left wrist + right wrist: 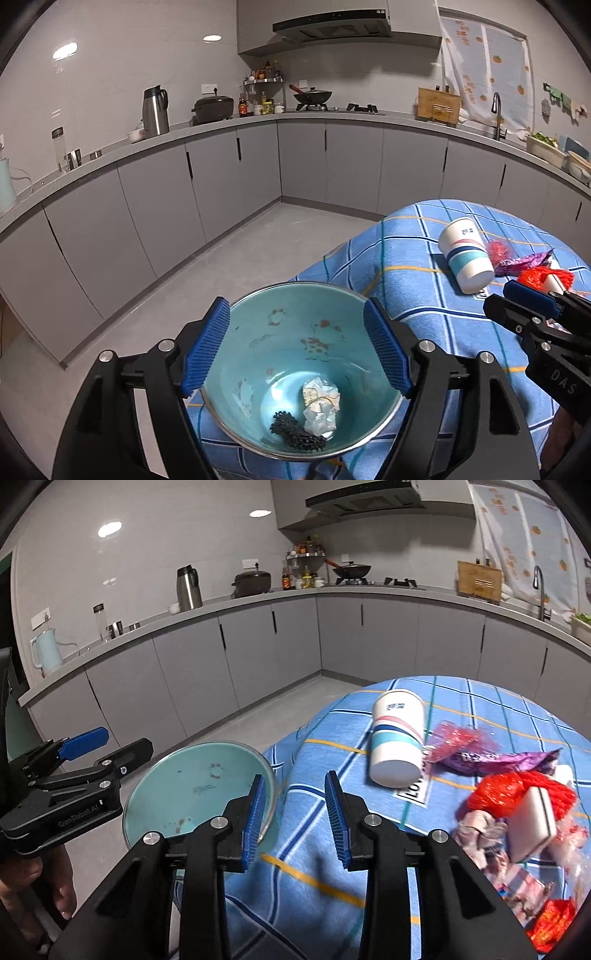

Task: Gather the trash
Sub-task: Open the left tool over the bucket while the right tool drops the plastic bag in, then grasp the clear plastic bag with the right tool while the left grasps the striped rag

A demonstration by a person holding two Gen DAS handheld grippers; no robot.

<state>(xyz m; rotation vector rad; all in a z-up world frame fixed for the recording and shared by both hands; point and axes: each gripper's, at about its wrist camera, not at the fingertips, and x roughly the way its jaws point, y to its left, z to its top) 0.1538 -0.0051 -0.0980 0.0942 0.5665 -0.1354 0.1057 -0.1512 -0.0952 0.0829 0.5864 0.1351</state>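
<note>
Left wrist view: left claw (pixel 295 347) spread wide, pads either side of the teal bowl (pixel 258 332) rim, nothing pinched. Only this view sees inside the bowl: crumpled white wrapper (pixel 320 406) and a black mesh scrap (pixel 297 432) lie at the bottom. Bowl sits at the bench (pixel 406 251) corner, open floor beyond its left edge. Right claw (pixel 532 295) enters from the right, near the red wrapper (pixel 543 277). Right wrist view: right claw (pixel 295 819) partly open, empty, over bare blue checked cloth between the bowl and the trash pile. Only here: the full pile — tipped paper cup (pixel 397 738), purple foil (pixel 498 762), red wrapper, white box (pixel 532 823), more packets toward the bench's right edge.
</note>
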